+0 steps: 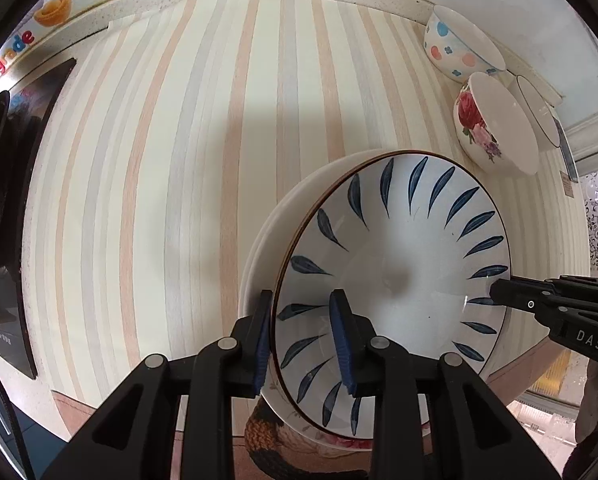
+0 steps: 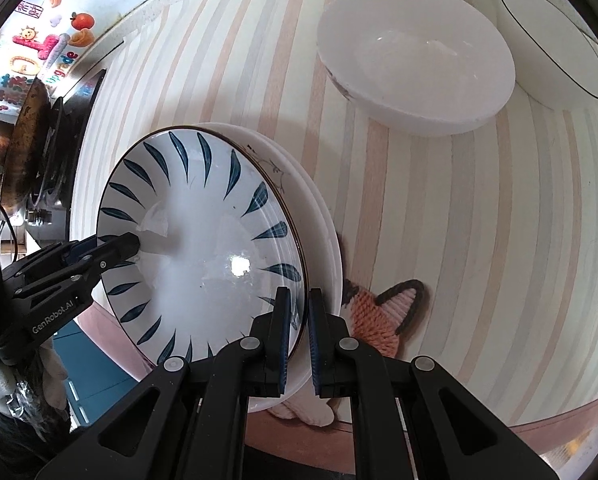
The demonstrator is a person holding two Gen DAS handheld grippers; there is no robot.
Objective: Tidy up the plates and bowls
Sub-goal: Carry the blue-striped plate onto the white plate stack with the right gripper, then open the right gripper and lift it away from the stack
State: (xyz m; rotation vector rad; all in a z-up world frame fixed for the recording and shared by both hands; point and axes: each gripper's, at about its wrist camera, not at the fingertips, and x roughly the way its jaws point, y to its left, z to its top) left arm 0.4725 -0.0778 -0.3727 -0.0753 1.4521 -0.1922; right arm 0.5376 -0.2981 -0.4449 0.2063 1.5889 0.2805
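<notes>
the white round ceramic plate with blue leaf strokes [image 1: 395,284] lies face up atop a stack of white plates [image 1: 259,264] near the striped desk's [image 1: 159,160] near edge, left gripper [image 1: 305,340] jaws released astride its rim, right gripper [image 2: 297,344] jaws clenched on the opposite rim.

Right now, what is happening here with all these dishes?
A person with a claw in each hand is handling a blue-leaf plate that sits on top of a stack of white plates on the striped counter. The left claw straddles its rim, jaws apart. The right claw grips the opposite rim. Three bowls wait farther back: a dotted bowl, a rose bowl and a white bowl.
</notes>
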